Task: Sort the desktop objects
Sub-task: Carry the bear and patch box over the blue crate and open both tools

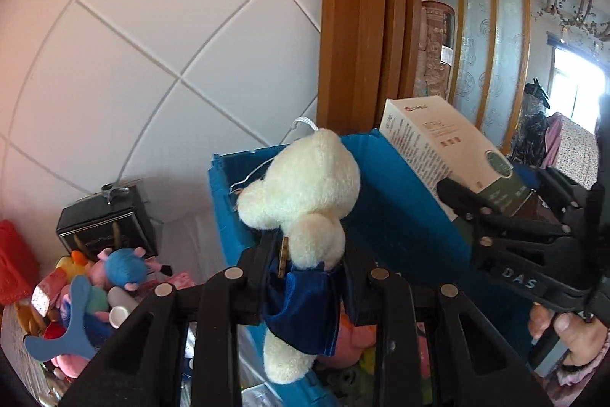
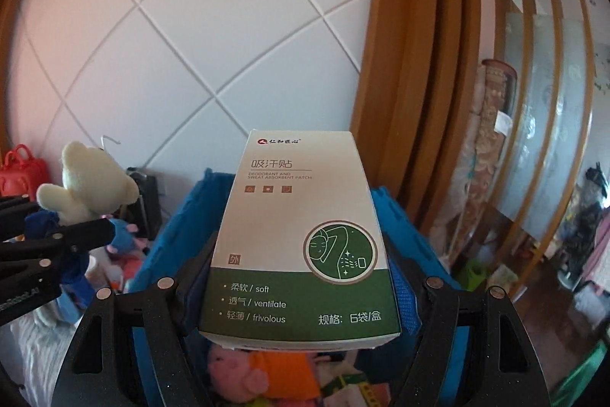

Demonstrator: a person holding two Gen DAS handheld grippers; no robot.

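The bear (image 1: 301, 201) is gripped by the left fingers (image 1: 305, 277), the patch box (image 2: 301, 243) by the right fingers (image 2: 301, 292) (lengthwise); both are held over the blue bin (image 1: 400, 216), the box nearer.

A cream teddy bear (image 1: 301, 193) in a blue robe is clamped in the left gripper (image 1: 305, 277), held in front of a blue bin (image 1: 400, 216). Right of the bin, the right gripper (image 1: 495, 212) grips a white-and-green box (image 1: 438, 147). Left of the bin lies a pile of toys (image 1: 87, 296).
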